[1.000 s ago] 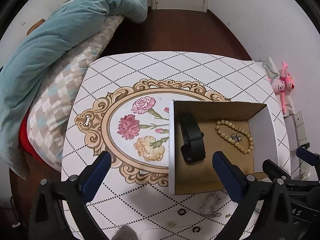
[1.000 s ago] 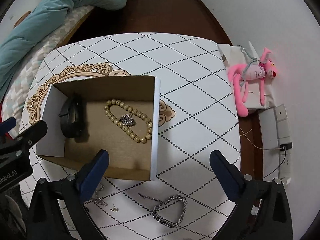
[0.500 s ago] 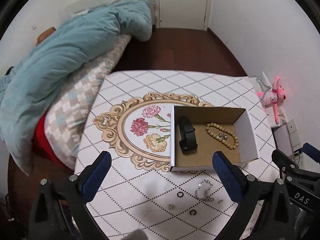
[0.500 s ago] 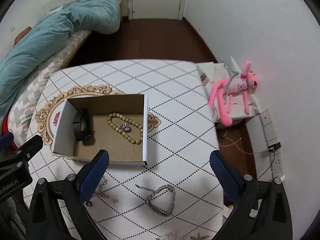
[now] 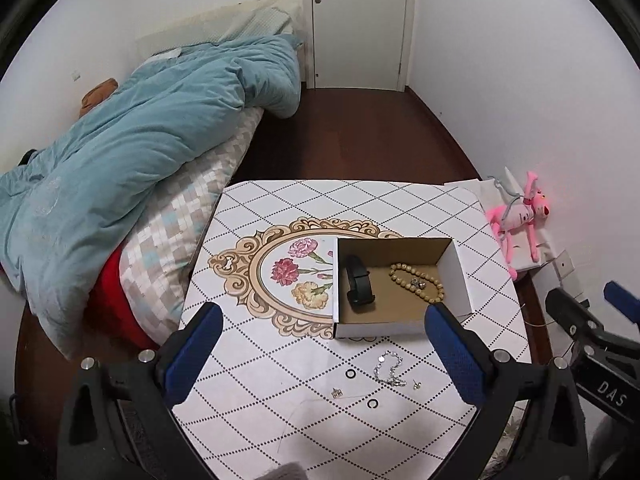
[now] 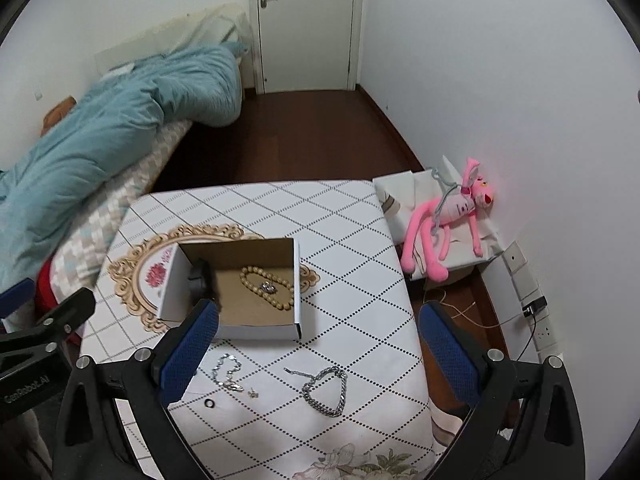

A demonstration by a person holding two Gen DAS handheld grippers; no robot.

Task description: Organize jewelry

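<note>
Both grippers are hanging high above the table, and both are spread wide with nothing between the blue pads. The left gripper (image 5: 320, 350) is looking down at the open white cardboard box with its brown inside (image 5: 456, 276), which sits ahead of it and slightly toward its right finger. Inside are lying a black wristband (image 5: 358, 284) and a loop of tan wooden beads (image 5: 416, 288) around a small silver piece.

The loose pieces are waiting on the white diamond-patterned tablecloth (image 6: 360, 264), on the near side of the box. A thick silver curb-link chain (image 6: 325, 392) is lying right between the right gripper (image 6: 318, 356)'s fingers, close in. A thinner sparkly silver bracelet (image 6: 229, 372) is sitting beside its left finger, with a tiny stud and small black rings (image 5: 373, 404) near it.

My judgement: the chain is the natural pick for the right gripper. Come straight down, straddle a doubled-up stretch of links, pinch low against the cloth, lift clear of the box wall before releasing.
</note>
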